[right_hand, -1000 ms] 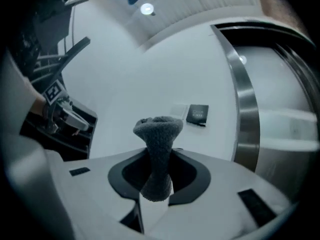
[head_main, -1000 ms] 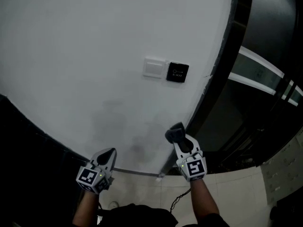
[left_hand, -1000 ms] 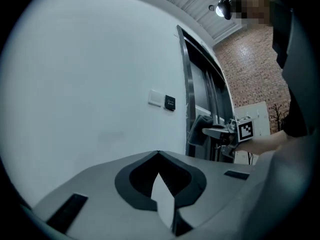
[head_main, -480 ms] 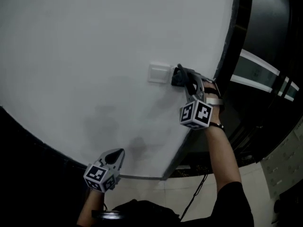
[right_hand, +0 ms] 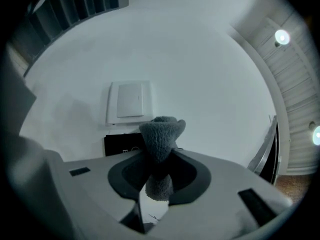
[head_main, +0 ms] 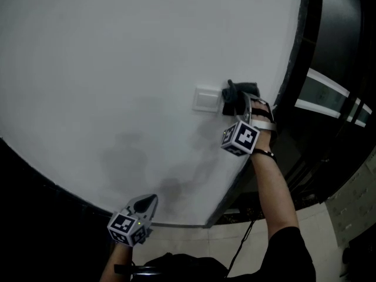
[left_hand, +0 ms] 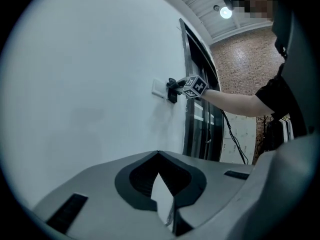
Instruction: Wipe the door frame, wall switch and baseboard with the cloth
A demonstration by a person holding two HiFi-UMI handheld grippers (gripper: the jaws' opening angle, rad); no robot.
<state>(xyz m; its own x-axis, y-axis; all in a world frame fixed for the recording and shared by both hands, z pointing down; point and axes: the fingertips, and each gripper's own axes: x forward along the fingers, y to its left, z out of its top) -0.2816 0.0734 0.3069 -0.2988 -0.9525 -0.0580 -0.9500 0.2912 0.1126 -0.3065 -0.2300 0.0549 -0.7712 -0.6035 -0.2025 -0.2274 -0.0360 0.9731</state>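
Observation:
A white wall switch (head_main: 206,99) sits on the white wall, with a black exit plate (right_hand: 122,144) right beside it. My right gripper (head_main: 238,98) is raised to the plate and shut on a dark grey cloth (head_main: 239,93). In the right gripper view the cloth (right_hand: 160,139) sticks out past the jaws toward the black plate, just below the white switch (right_hand: 130,102). My left gripper (head_main: 147,203) hangs low near the wall's foot, shut with nothing in it. The dark door frame (head_main: 305,51) runs along the wall's right edge.
The glass door (head_main: 341,98) with pale stripes lies right of the frame. A dark baseboard strip (head_main: 176,219) runs along the wall's foot above pale floor tiles (head_main: 329,239). A cable (head_main: 241,242) hangs from my right arm. The left gripper view shows a brick wall (left_hand: 240,59) behind.
My right gripper rose from low beside the door frame up to the exit plate with the cloth, then slid slightly right. The left gripper stayed low.

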